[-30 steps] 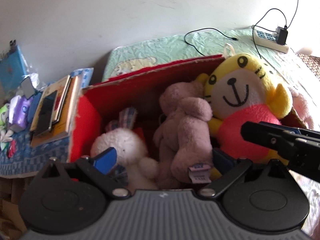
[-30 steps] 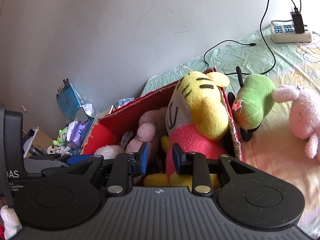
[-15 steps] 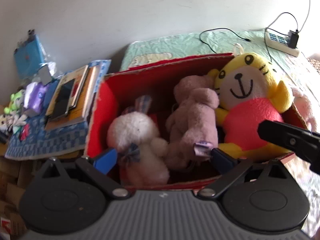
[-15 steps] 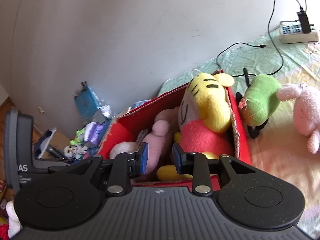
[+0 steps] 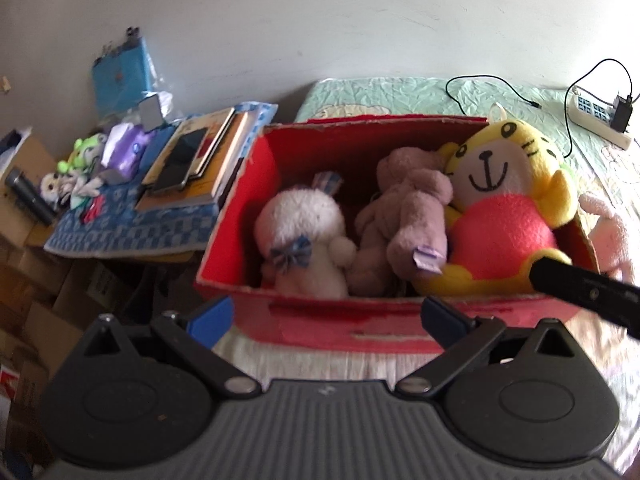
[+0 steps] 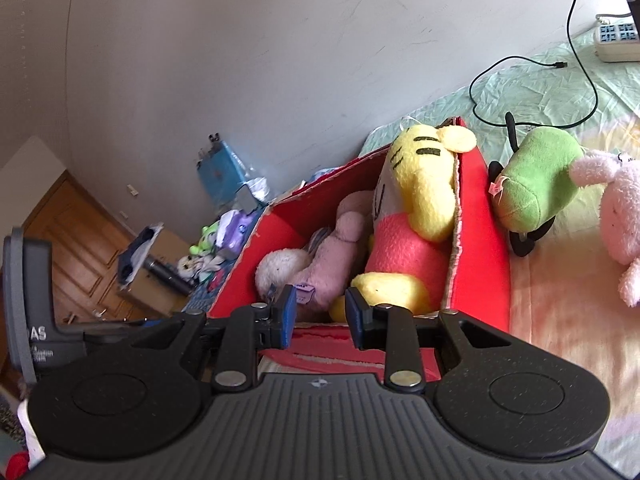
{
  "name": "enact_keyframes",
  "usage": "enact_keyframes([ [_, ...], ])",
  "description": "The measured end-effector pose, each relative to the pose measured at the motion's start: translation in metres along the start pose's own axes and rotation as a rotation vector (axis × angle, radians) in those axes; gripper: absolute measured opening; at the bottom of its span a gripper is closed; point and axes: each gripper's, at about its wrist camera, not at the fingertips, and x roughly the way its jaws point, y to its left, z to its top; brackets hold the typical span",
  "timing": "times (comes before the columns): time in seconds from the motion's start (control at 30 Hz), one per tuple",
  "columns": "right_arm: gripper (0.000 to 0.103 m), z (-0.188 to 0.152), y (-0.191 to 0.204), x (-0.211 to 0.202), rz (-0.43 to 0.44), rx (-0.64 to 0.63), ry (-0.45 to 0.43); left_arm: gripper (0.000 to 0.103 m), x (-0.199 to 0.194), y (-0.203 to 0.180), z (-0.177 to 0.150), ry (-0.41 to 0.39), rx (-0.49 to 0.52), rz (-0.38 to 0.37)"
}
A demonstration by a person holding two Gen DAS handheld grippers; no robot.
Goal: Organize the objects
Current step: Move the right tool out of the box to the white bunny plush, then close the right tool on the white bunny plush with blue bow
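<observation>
Both hand-held grippers hang empty just in front of the red box [image 5: 352,328], which sits on the bed [image 6: 560,320] near its left edge. On the left hand-held gripper [image 5: 326,314] the jaws stand wide apart, with only the box's front wall showing between them. On the right hand-held gripper [image 6: 320,316] the jaws stand narrow, a small gap between the blue pads [image 6: 288,312], and nothing is held there either.

Inside the box three toys lie side by side: a white bunny [image 5: 304,236] at the left, a mauve bear [image 5: 404,216] in the middle, and a yellow tiger [image 5: 504,208] against the right wall, its head above the rim. Two toys are not yet packed: a green toy [image 6: 536,184] leans on the bed just beside the outside of the box's right wall, and a pink bunny [image 6: 624,216] lies just beyond it, toward the bed's right side.

Judging from this, one toy has been settled and the step in hand is the change to the next one. The right hand-held gripper is the nearer to the loose toys. Its next move would call for swinging right past the box's corner, opening much wider, and closing on the soft body of the green toy, rather than on its thin black limbs. The box looks nearly full, so room may have to be made.
</observation>
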Motion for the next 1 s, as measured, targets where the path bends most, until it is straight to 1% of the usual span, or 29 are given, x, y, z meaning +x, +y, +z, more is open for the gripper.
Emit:
enact_keyframes([
  [0.13,0.03,0.002,-0.008,-0.005,0.022,-0.003,0.027,0.101,-0.006,-0.009,-0.013,0.011,-0.029,-0.007],
  [0.23,0.03,0.005,-0.017,-0.011,0.036,-0.002,0.039,0.101,-0.006,-0.024,-0.022,0.042,-0.032,-0.008],
  [0.33,0.031,0.007,-0.025,-0.021,0.055,-0.005,0.047,0.101,-0.002,-0.042,-0.03,0.076,-0.02,-0.019],
  [0.43,0.034,0.008,-0.038,-0.033,0.074,0.002,0.053,0.101,-0.001,-0.063,-0.037,0.106,-0.007,-0.053],
  [0.53,0.034,0.009,-0.052,-0.043,0.059,0.014,0.053,0.101,0.0,-0.087,-0.044,0.13,0.027,-0.08],
  [0.67,0.034,0.008,-0.077,-0.059,-0.009,0.044,0.045,0.101,0.002,-0.122,-0.049,0.16,0.077,-0.138],
  [0.77,0.035,0.009,-0.094,-0.069,-0.099,0.058,0.029,0.101,0.002,-0.147,-0.051,0.161,0.118,-0.192],
  [0.87,0.038,0.009,-0.107,-0.079,-0.195,0.043,0.007,0.101,0.002,-0.169,-0.052,0.155,0.152,-0.25],
  [0.93,0.039,0.01,-0.117,-0.084,-0.239,0.029,-0.004,0.101,0.004,-0.179,-0.052,0.145,0.168,-0.288],
  [1.0,0.039,0.013,-0.123,-0.085,-0.293,-0.013,-0.004,0.101,0.006,-0.189,-0.052,0.136,0.181,-0.316],
])
